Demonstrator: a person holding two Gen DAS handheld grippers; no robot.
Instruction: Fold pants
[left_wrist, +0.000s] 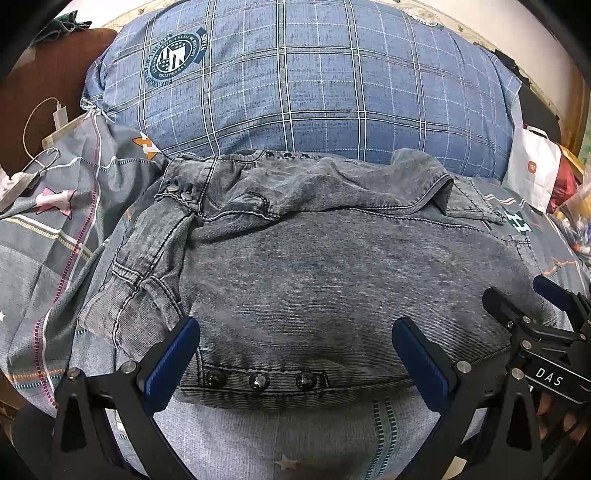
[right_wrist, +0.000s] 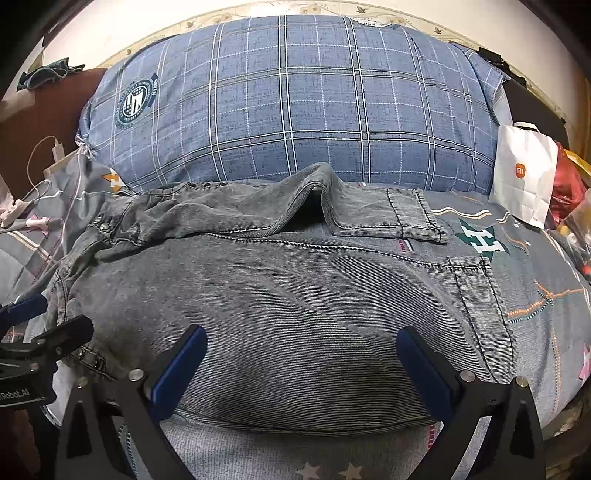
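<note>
Grey washed denim pants (left_wrist: 332, 266) lie folded lengthwise on the bed, legs running to the right. The waistband with three dark buttons (left_wrist: 258, 380) is at the near edge in the left wrist view. The leg cuffs (right_wrist: 413, 214) lie at the right in the right wrist view, the upper leg rumpled with a raised fold. My left gripper (left_wrist: 295, 336) is open, its blue pads over the waist end. My right gripper (right_wrist: 301, 345) is open over the pants (right_wrist: 295, 288) mid-leg. Each gripper shows at the edge of the other's view, the right gripper (left_wrist: 546, 299) and the left gripper (right_wrist: 48, 314).
A large blue plaid pillow (left_wrist: 314, 81) lies just behind the pants. A patterned grey bedsheet (left_wrist: 55, 229) is underneath. A white paper bag (right_wrist: 524, 173) and clutter sit at the right. A charger and cable (left_wrist: 55, 118) lie at the left.
</note>
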